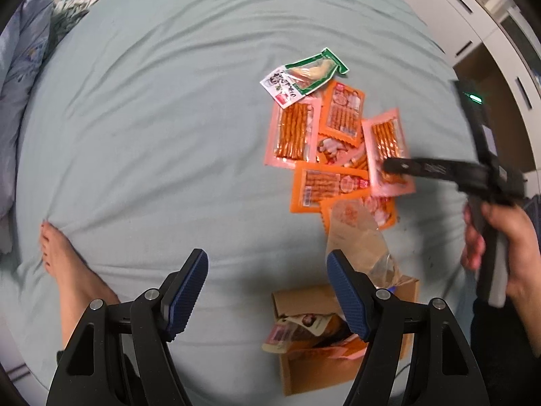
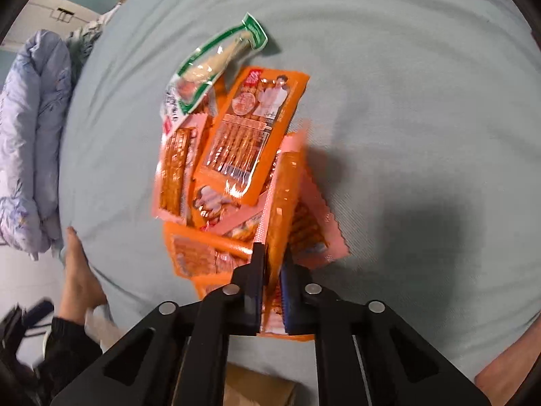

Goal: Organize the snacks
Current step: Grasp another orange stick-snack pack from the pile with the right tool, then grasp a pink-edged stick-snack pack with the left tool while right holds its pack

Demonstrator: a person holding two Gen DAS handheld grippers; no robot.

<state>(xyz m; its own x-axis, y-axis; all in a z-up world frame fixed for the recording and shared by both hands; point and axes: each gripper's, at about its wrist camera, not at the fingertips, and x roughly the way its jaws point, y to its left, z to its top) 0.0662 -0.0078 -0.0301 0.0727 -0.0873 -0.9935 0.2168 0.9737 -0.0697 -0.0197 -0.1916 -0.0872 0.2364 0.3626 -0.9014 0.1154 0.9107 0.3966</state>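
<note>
A heap of orange and pink snack packets [image 1: 318, 155] lies on the pale green bedsheet [image 1: 152, 118], with a green packet [image 1: 314, 67] and a white one [image 1: 284, 89] at its far end. My right gripper [image 2: 273, 253] is shut on the near end of a pink packet of orange sticks [image 2: 284, 196], which stands on edge between the pads. The left wrist view shows the same grip [image 1: 389, 167] at the heap's right side. My left gripper [image 1: 267, 260] hangs open over bare sheet, nothing between its fingers. Beside its right finger sits a cardboard box [image 1: 314, 372] with some snacks inside.
A clear plastic bag [image 1: 358, 237] sticks up from the box. A person's bare foot [image 1: 57, 257] rests on the sheet at the left, and a folded quilt [image 2: 30, 135] lies beyond it. White cabinets [image 1: 473, 17] stand past the bed's far right edge.
</note>
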